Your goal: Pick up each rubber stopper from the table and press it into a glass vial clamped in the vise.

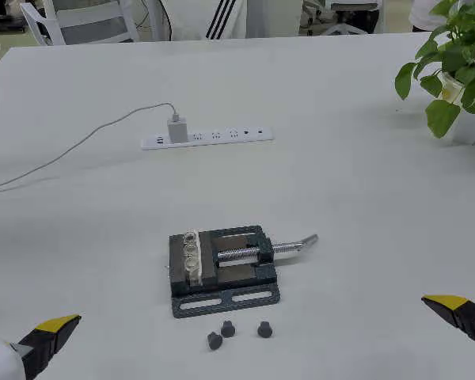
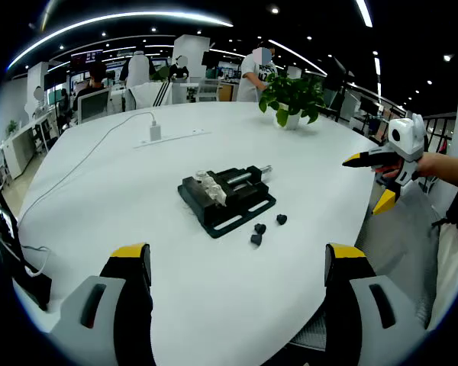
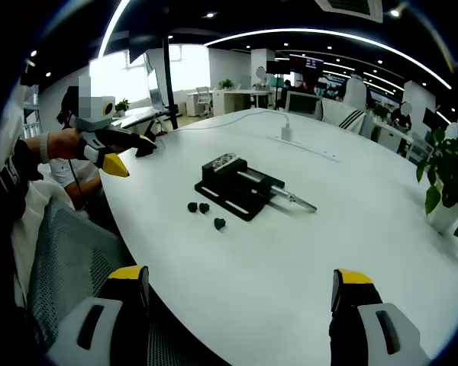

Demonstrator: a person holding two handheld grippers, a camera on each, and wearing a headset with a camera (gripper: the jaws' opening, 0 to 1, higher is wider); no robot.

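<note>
With no stopper picked up yet, the left gripper point(image 2: 237, 255) and right gripper point(image 3: 240, 274) hang wide open and empty at the near side of the worktop point(image 1: 340, 198), and three rubber stoppers point(image 1: 228, 328) lie loose just in front of the vise point(image 1: 229, 273) holding seemingly unstoppered vials point(image 1: 191, 253), so the next move is probably reaching in to close on one stopper.

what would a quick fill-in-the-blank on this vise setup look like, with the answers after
1. The rubber stoppers lying loose on the table number ____.
2. The vise clamps a row of glass ____.
3. The left gripper and right gripper both have their jaws ____.
4. The white charger is plugged into the ____.
Missing words: three; vials; open; power strip.
</note>
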